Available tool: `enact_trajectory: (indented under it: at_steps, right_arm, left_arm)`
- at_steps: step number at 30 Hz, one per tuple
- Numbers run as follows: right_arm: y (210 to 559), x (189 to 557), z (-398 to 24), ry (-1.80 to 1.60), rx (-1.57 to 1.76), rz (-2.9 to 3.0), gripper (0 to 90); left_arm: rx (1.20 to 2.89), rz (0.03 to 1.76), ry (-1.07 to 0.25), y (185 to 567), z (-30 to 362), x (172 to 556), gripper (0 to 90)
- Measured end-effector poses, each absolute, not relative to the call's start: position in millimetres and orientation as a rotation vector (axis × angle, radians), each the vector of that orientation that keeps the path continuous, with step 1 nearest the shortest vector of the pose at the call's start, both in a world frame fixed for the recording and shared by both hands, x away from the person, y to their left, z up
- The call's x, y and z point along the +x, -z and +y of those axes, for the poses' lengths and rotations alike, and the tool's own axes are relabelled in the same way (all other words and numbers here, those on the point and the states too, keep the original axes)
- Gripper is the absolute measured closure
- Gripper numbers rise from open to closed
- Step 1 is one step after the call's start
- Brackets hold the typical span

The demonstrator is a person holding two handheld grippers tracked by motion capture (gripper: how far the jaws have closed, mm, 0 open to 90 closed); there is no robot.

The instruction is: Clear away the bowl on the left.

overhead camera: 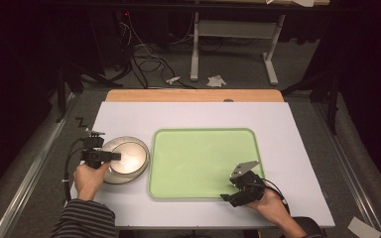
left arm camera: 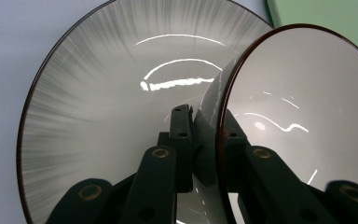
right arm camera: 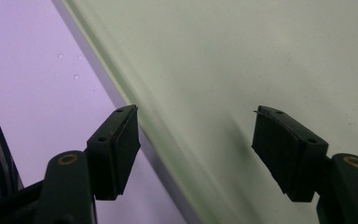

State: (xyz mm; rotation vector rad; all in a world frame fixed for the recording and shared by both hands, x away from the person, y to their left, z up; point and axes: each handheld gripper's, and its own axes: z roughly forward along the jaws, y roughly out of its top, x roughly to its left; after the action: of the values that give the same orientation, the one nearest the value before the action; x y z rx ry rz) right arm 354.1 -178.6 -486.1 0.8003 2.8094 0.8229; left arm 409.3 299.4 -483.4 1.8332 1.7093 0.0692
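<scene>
Two shallow grey plates with dark rims lie stacked at the left of the table. The lower plate [left arm camera: 102, 107] has a streaked face. The upper plate [left arm camera: 303, 102] [overhead camera: 129, 158] stands tilted on it, and my left gripper [left arm camera: 207, 126] [overhead camera: 115, 156] is shut on its near rim, one jaw on each face. My right gripper [right arm camera: 196, 135] [overhead camera: 229, 187] is open with nothing between its jaws. It hovers over the front right edge of the green tray [right arm camera: 261, 56] [overhead camera: 203, 163].
The tray lies bare on the white tabletop [overhead camera: 188, 116], just right of the plates. A striped sleeve [overhead camera: 87, 220] comes in at the lower left. Beyond the table are a wooden edge [overhead camera: 193, 95], cables and a desk frame on the floor.
</scene>
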Motion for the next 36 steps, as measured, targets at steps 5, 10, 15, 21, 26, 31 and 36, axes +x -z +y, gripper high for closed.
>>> enact_trajectory:
  at_steps: [5,10,15,21,26,31,36]
  right_arm:
    - [486.3,354.0,-178.4,-0.822,0.802,2.811,33.1]
    - [486.0,354.2,-178.7,-0.825,0.798,2.809,33.1]
    - [485.7,353.8,-179.0,-0.827,0.804,2.810,33.1]
    - [485.6,353.7,-179.0,-0.835,0.805,2.808,33.1]
    - [485.3,354.0,-179.4,-0.839,0.804,2.807,33.1]
    - [485.1,353.8,-179.4,-0.840,0.803,2.806,33.1]
    - [484.8,353.8,-179.8,-0.840,0.802,2.804,33.1]
  left_arm:
    - [1.828,1.708,-0.069,483.1,298.7,409.3,81.7]
    - [1.831,1.702,-0.069,481.8,298.5,408.9,81.6]
    - [1.830,1.696,-0.066,481.0,297.9,408.7,81.4]
    - [1.820,1.692,-0.067,479.8,297.5,408.1,80.9]
    - [1.792,1.686,-0.070,476.8,299.0,406.6,80.5]
    - [1.774,1.674,-0.074,473.2,300.8,404.5,80.4]
    - [1.784,1.656,-0.093,468.6,299.2,402.9,79.7]
